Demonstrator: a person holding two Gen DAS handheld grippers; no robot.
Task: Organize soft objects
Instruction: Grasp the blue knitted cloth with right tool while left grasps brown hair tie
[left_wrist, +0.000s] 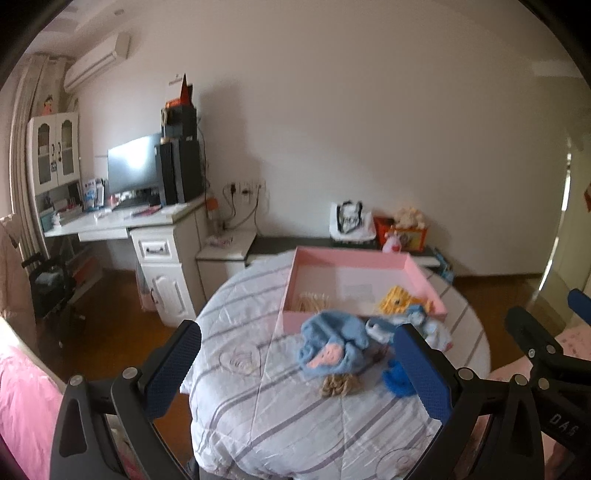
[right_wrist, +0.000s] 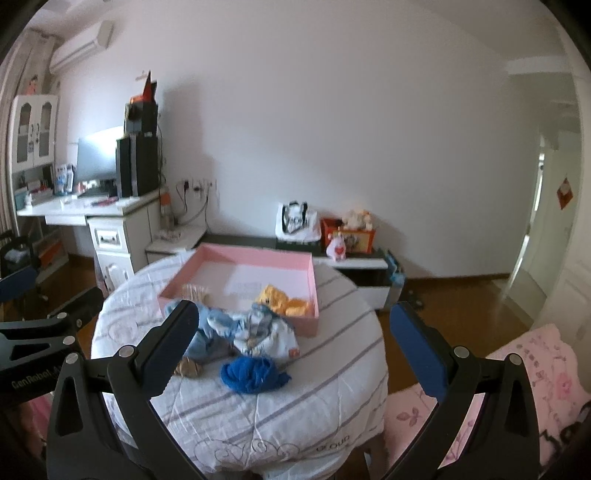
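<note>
A small heap of soft things lies on the striped quilt, just in front of the pink box. Nearest is a dark blue knit, bunched into a ball and lying by itself on the quilt. Behind it is a white and pale blue garment, its far edge up against the box's front wall. To its left lies a light blue knit with a pink patch on it, and a tan tuft shows at its near edge; whether the tuft is part of it cannot be told. Inside the box, a yellow knit sits in the near right corner and a cream tassel in the near left corner; the rest of the box floor is bare white.

The quilt covers a rounded mound that carries box and heap alike. A pink floral bedcover lies to its right.

The left gripper hovers above the quilt with its jaws wide apart and nothing between them, the light blue knit framed in the gap. The right gripper hangs likewise, spread wide and empty, facing the white garment and the dark blue knit.

Beyond stand a low bench with a tote and toys, and a white desk with a monitor.
</note>
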